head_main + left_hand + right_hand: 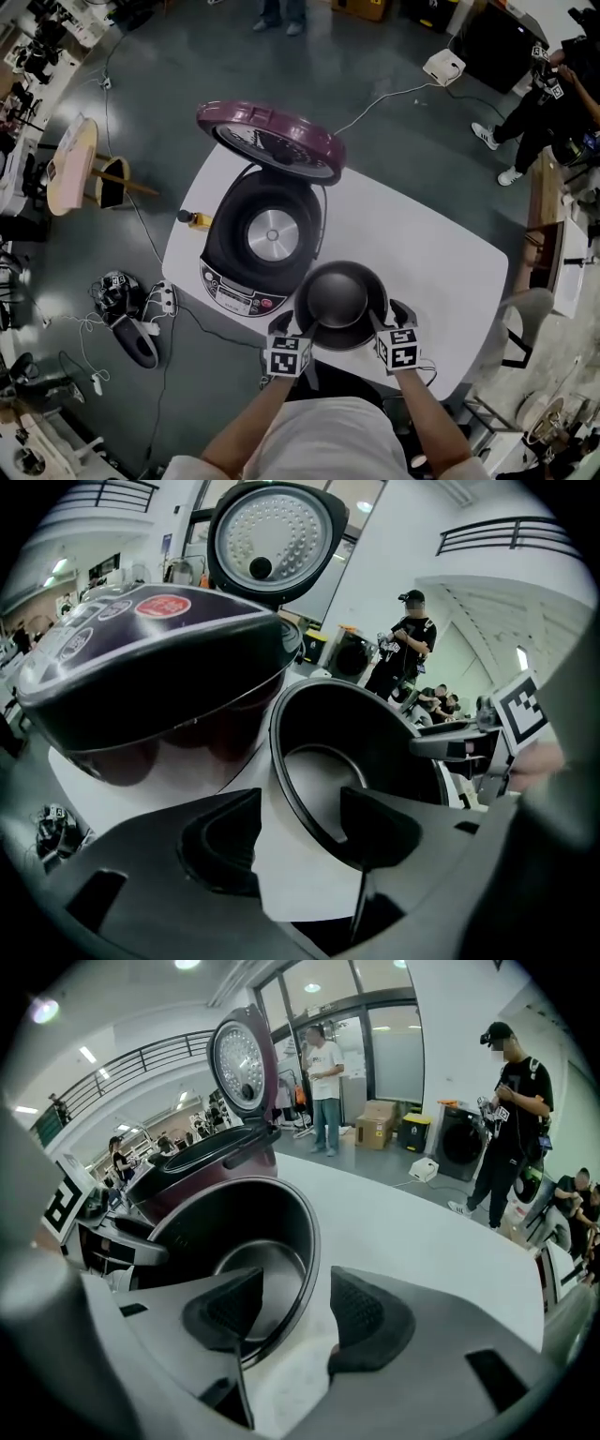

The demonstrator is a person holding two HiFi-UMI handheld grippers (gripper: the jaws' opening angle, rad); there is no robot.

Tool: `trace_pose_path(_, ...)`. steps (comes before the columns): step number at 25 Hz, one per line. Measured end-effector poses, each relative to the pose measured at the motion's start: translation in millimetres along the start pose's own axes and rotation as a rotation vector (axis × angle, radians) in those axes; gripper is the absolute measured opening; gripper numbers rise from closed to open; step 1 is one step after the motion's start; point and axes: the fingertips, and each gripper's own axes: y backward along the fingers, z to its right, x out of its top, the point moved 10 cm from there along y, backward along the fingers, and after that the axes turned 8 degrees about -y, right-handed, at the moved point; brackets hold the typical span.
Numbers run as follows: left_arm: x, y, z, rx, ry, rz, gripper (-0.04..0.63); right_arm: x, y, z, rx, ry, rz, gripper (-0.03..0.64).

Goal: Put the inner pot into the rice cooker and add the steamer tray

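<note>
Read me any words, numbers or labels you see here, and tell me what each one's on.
Nothing can be read.
Red sticker on the cooker: print too blurred.
Control panel: labels too small.
Marker cubes: square patterns only, no words.

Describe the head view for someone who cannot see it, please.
Seen from above, the left gripper and right gripper, jaws open, straddle opposite sides of the rim of a dark inner pot on a white table. Behind it stands the rice cooker, purple lid raised, cavity empty.
</note>
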Motion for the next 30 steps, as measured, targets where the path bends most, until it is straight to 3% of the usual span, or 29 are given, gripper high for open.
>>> trace_pose_path(9, 2.3, -17.0, 8.3, 0.071, -0.024, -0.032, 0.190, -2.7, -21.0, 1.4, -0.021, 0.038, -0.062, 0.110)
trace_pose_path(13, 3.5, -17.7, 9.5, 0.111, -0.010, -0.048, 0.156, -1.7, -20.6, 1.4, -0.043, -0.019, -0.073, 0.078)
trace_pose_path(21, 1.8, -9.2, 17.4, 0.100, -0.018, -0.067, 0.153, 5.7, -5.4, -0.2, -0.056, -0.028, -0.052, 0.066)
trace_pose_path(30, 22.8, 18.7, 30.4, 0.111, -0.024, 0.015, 0.130, 14.1, 33.2, -3.6, -0.099, -0.091, 0.014, 0.060)
